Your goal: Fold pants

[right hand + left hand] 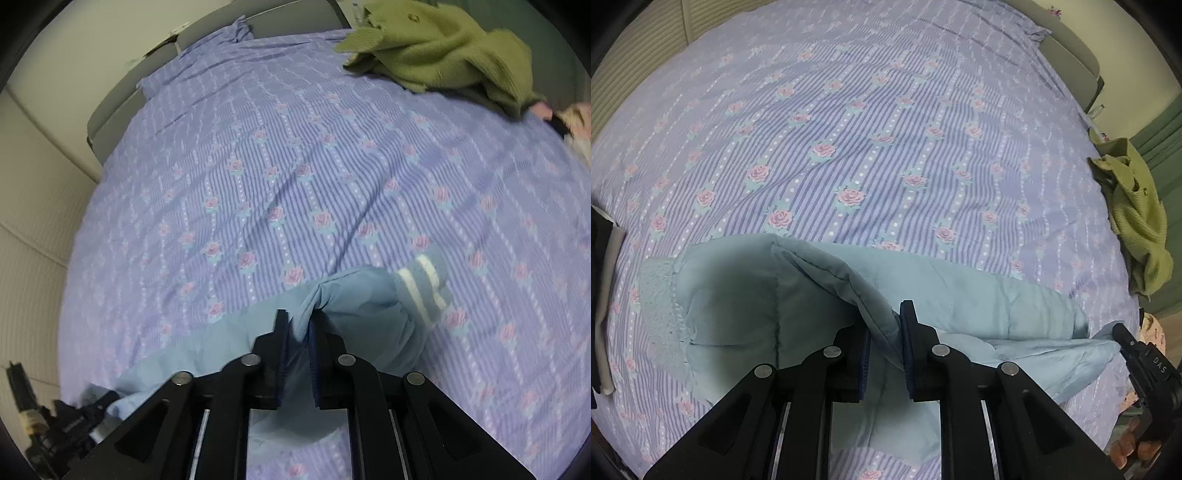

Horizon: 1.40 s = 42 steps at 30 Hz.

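The light blue padded pants [798, 295] lie near the front of the bed, partly lifted. My left gripper [886, 325] is shut on a raised fold of the pants' fabric. In the right wrist view the pants [354, 306] show a cuff with white stripes [424, 288]. My right gripper [299, 325] is shut on a bunched edge of the pants near that cuff and holds it off the bed. The right gripper also shows at the left view's right edge [1123, 339], at the pants' far end. The left gripper shows at the lower left of the right view [85, 410].
A purple striped bedsheet with pink roses [868, 147] covers the bed. A green knitted garment [1134, 214] lies at the bed's right edge, also in the right view [450, 48]. Dark and white clothing [602, 295] sits at the left edge. A headboard [122, 99] borders the far side.
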Each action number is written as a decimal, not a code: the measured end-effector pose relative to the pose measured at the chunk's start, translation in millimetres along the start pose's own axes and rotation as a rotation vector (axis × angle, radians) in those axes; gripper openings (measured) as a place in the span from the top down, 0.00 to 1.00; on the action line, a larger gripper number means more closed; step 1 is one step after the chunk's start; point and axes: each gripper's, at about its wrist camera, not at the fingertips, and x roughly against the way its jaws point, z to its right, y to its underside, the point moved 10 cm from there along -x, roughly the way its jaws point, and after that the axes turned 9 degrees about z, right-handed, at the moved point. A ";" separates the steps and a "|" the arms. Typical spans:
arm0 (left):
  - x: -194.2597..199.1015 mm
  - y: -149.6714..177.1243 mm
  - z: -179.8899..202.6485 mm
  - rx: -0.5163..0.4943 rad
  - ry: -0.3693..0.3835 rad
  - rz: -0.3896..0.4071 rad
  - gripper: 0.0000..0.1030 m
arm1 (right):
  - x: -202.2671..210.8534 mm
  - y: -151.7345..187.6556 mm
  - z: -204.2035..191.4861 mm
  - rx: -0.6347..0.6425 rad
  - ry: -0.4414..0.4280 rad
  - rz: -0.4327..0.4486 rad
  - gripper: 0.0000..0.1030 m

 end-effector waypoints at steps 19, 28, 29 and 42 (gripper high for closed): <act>52.2 -33.6 42.9 -0.703 0.215 0.069 0.07 | 93.0 56.0 -40.5 0.162 -0.021 0.059 0.29; -24.5 -8.1 51.4 -0.831 0.202 -0.145 0.30 | 60.6 128.7 -58.0 0.133 -0.071 -0.097 0.29; -30.1 -2.3 50.0 -0.829 0.199 -0.167 0.44 | 60.1 130.9 -58.6 0.136 -0.068 -0.101 0.29; -34.6 -7.8 37.6 -0.781 0.141 -0.052 0.82 | 60.9 129.0 -64.6 0.152 -0.067 -0.072 0.29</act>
